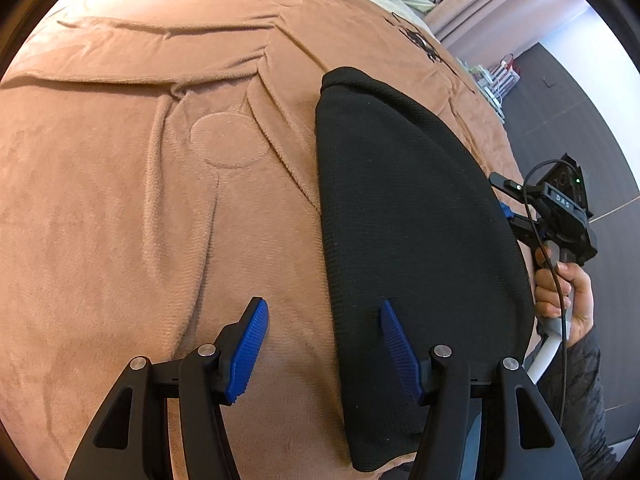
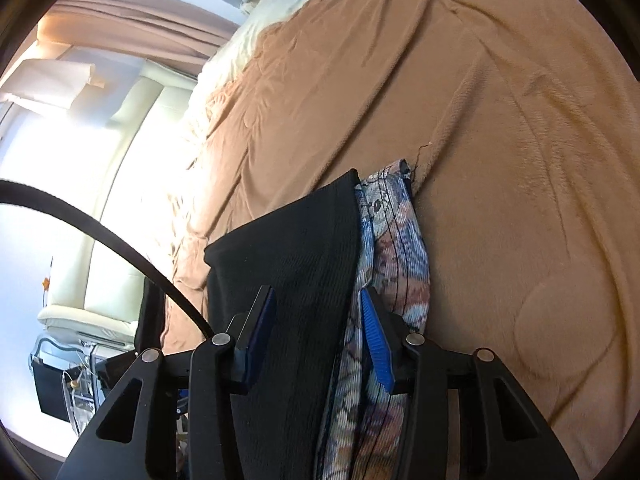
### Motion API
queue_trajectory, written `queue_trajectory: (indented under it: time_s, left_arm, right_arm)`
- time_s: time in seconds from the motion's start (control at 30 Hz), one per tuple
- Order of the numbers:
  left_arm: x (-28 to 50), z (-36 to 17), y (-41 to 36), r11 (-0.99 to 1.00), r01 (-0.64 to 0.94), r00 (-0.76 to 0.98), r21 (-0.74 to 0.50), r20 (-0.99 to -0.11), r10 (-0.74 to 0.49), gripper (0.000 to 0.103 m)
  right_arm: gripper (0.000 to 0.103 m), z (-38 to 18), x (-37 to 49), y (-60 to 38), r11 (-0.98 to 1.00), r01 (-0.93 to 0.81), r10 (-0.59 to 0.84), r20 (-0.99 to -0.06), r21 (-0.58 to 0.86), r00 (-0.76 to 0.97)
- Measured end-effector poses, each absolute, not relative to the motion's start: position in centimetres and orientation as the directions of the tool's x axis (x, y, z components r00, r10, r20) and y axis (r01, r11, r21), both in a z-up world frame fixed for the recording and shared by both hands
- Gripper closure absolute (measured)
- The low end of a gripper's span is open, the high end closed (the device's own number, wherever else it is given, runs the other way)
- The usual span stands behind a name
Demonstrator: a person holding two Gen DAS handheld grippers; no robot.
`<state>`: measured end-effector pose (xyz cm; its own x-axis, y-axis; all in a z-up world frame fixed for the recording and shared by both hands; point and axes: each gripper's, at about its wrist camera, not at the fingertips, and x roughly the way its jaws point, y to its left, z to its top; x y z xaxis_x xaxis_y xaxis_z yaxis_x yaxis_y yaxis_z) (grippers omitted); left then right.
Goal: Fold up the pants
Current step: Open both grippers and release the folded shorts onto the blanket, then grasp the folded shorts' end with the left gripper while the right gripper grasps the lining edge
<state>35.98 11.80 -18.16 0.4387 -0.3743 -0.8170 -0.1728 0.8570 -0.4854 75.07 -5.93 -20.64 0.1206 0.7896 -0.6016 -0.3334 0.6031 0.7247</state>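
Blue pads of the left tool stand apart, empty, over the near edge of the black pants. Brown blanket covers the bed; pants lie on it toward three o'clock as a long narrow strip, so the lengthwise fold looks done and the crosswise folds remain. Patterned cloth lies beside them. Right tool straddles the pants, pads seemingly not yet pressing.

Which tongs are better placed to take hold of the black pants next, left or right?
Right, probably: the right tongs already straddle the black pants, while the left tongs gape over the brown blanket at its edge.
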Motion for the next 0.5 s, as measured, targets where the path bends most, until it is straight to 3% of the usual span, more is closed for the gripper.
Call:
queue_trajectory:
  time_s: [0.23, 0.5]
  left_arm:
    - [35.8, -18.1, 11.6, 0.852, -0.176, 0.439, -0.494, -0.814, -0.381, 0.042]
    - [36.4, -18.5, 9.7, 0.863, -0.154, 0.396, -0.481, -0.83, -0.392, 0.044]
  right_arm:
    - [0.096, -20.0, 75.3, -5.0, 0.635, -0.353, 0.76, -0.639, 0.687, 0.122]
    - [0.1, -16.2, 72.7, -5.6, 0.704, -0.415, 0.697, -0.676, 0.577, 0.241]
